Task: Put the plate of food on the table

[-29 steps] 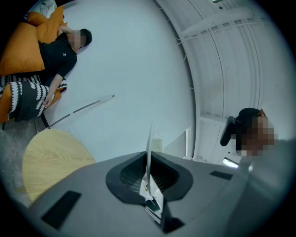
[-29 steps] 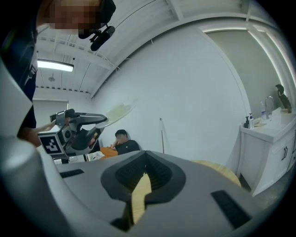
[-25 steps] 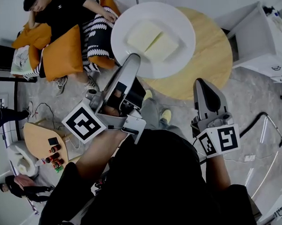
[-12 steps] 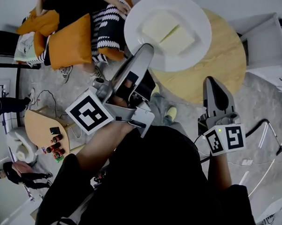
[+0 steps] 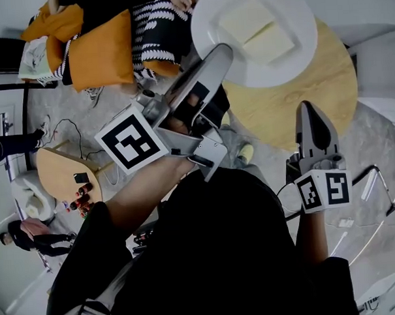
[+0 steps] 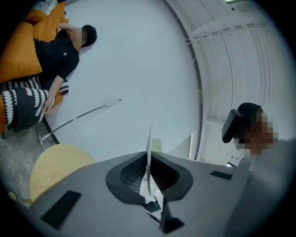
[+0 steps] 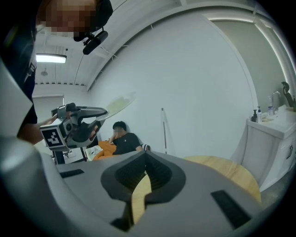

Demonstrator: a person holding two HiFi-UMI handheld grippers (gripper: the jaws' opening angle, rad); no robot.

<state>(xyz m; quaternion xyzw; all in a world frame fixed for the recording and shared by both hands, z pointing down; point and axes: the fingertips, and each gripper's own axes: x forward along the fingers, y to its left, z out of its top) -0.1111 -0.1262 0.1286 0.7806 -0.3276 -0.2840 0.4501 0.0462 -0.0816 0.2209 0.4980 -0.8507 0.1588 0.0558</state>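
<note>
Left gripper (image 5: 224, 53): pinching the near-left rim of the white plate (image 5: 296, 48), jaws pressing on it (the rim is showing edge-on between them in the left gripper view).
Plate: hanging in the air above the far-left edge of the round wooden table (image 5: 306, 106), partly jutting past it.
Food (image 5: 256, 31): two pale slabs lying side by side at the plate's middle.
Right gripper (image 5: 311, 119): jaws pressing together on nothing, hovering by the table's near edge.
Beyond: a person (image 5: 106, 4) sitting among orange cushions (image 5: 95, 53).
</note>
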